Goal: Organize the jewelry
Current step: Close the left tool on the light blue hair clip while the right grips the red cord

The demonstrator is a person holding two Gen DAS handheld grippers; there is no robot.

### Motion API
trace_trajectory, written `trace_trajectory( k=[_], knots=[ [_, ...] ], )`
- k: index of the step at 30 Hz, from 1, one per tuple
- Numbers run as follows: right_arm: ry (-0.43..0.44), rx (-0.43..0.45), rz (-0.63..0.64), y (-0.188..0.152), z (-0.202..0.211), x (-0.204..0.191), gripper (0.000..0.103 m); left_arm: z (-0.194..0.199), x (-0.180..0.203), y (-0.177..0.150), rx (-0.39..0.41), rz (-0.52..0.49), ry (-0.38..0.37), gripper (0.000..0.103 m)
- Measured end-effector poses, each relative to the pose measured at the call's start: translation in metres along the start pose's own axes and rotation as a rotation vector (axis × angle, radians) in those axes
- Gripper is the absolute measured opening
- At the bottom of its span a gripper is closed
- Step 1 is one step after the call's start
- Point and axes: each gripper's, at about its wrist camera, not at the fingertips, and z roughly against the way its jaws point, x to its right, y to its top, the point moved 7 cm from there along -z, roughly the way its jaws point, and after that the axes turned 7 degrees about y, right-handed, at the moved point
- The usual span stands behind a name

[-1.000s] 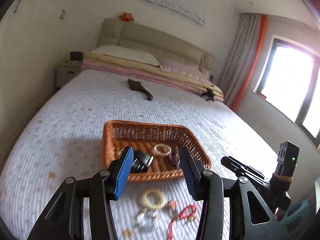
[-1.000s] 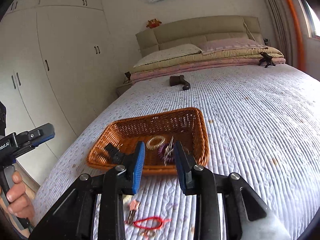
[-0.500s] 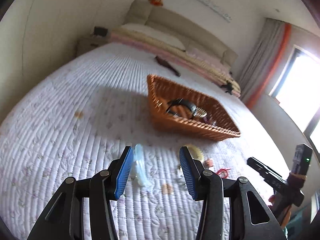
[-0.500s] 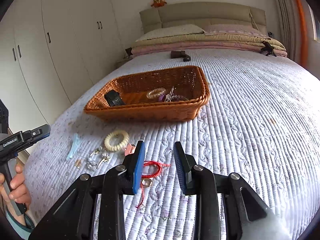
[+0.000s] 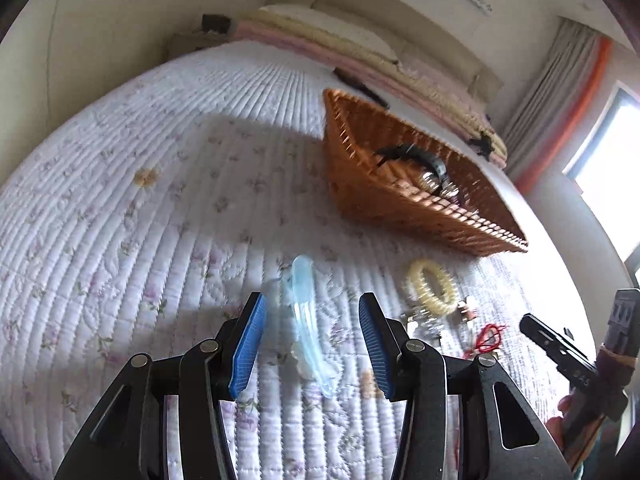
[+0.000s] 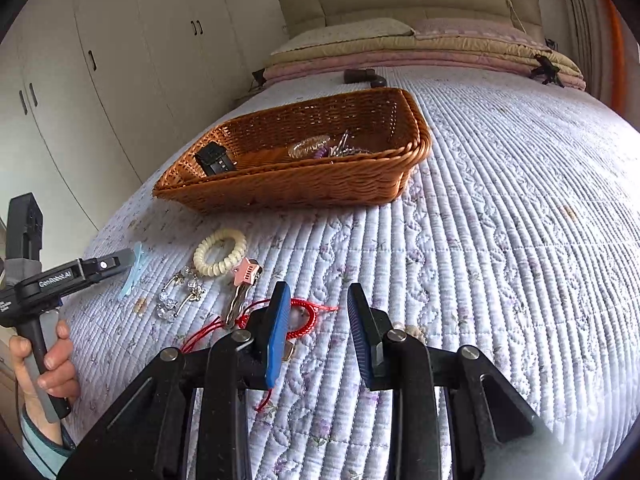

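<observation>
A brown wicker basket (image 6: 304,184) stands on the quilted bed and holds a black watch (image 6: 215,159), a clear bracelet (image 6: 309,146) and other pieces. In front of it lie a cream coil hair tie (image 6: 220,253), a pink clip (image 6: 245,274), crystal pieces (image 6: 178,292), a red cord (image 6: 308,316) and a pale blue hair clip (image 5: 308,320). My left gripper (image 5: 312,344) is open, with the blue clip lying between its fingers. My right gripper (image 6: 316,332) is open just above the red cord. The left gripper also shows in the right wrist view (image 6: 116,262).
The bed's near edge drops off at the left in the right wrist view, with white wardrobes (image 6: 100,60) beyond. Pillows and folded blankets (image 6: 420,48) lie at the headboard. A dark object (image 6: 362,76) lies behind the basket. A window (image 5: 612,152) is on the right.
Both grippers have come down from the basket toward the loose items. The left one has closed in around the blue hair clip, the right one over the red cord. Both stay open.
</observation>
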Motion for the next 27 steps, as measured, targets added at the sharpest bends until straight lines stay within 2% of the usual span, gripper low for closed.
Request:
trace_trajectory(
  k=[4, 11, 16, 21, 24, 25, 26, 27],
  knots=[
    [0.017, -0.027, -0.013, -0.002, -0.007, 0.002, 0.033, -0.002, -0.002, -0.001, 0.001, 0.007, -0.009, 0.049],
    [0.018, -0.070, 0.030, -0.007, -0.018, -0.007, 0.033, -0.005, 0.005, -0.004, 0.016, -0.019, 0.024, 0.049],
    [-0.032, -0.110, 0.056, -0.009, -0.030, -0.008, 0.032, -0.007, 0.007, -0.004, 0.022, -0.032, 0.036, 0.047],
    [-0.152, -0.151, 0.152, -0.011, -0.043, -0.019, 0.032, -0.007, 0.003, -0.004, 0.021, -0.007, 0.021, 0.040],
    [-0.184, -0.154, 0.180, -0.011, -0.046, -0.022, 0.032, -0.007, 0.003, -0.004, 0.022, -0.009, 0.022, 0.039],
    [-0.185, -0.154, 0.181, -0.011, -0.047, -0.022, 0.031, -0.007, 0.002, -0.004, 0.022, -0.013, 0.025, 0.039],
    [-0.185, -0.153, 0.184, -0.010, -0.047, -0.022, 0.026, -0.007, 0.002, -0.004, 0.023, -0.018, 0.030, 0.036],
    [-0.185, -0.153, 0.189, -0.011, -0.048, -0.022, 0.018, -0.008, 0.003, -0.004, 0.023, -0.021, 0.035, 0.028]
  ],
)
